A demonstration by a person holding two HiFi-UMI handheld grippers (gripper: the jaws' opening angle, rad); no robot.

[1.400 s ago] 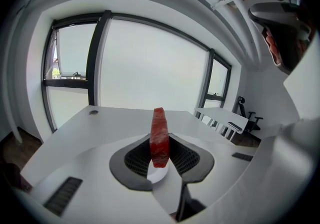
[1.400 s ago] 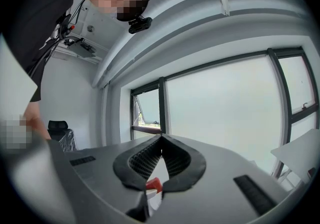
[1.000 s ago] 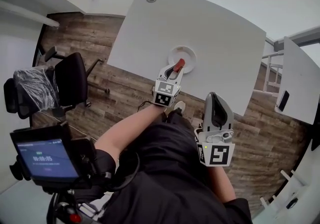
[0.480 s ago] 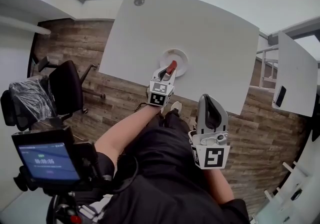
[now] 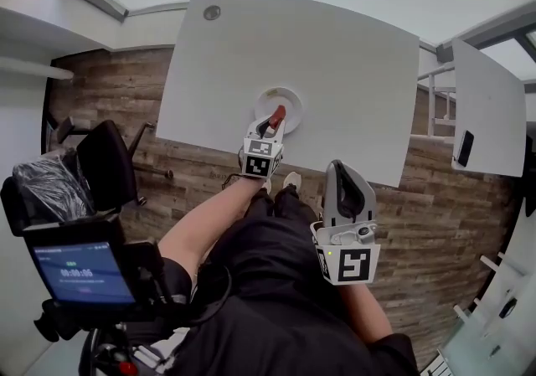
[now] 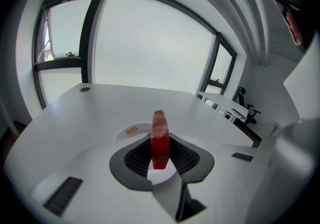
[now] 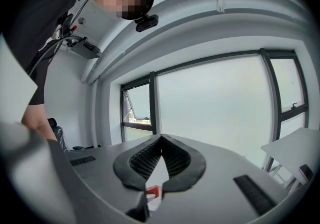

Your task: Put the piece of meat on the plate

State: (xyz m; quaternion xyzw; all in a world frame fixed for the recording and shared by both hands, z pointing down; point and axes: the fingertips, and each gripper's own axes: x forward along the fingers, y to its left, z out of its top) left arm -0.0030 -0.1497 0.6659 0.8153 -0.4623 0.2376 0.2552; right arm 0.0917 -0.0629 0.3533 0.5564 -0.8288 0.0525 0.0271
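Note:
A red slab of meat [image 5: 275, 116] [image 6: 160, 138] stands on edge between the pads of my left gripper [image 5: 272, 123] [image 6: 160, 152], which is shut on it. The gripper tilts downward over the near rim of a round white plate [image 5: 289, 96] [image 6: 131, 130] on the white table [image 5: 335, 48]. The meat hangs just above the plate; I cannot tell whether it touches. My right gripper [image 5: 342, 172] [image 7: 161, 138] is shut with nothing in it, held level off the table's near edge above the person's lap.
A cable grommet [image 5: 212, 12] sits at the table's far left corner. A second white table [image 5: 486, 81] with a dark device [image 5: 463, 148] is to the right. A black office chair [image 5: 109, 157] and a screen on a stand [image 5: 75, 270] are at the left.
The left gripper has sunk toward the plate with the meat still in its jaws. The right gripper has kept its place.

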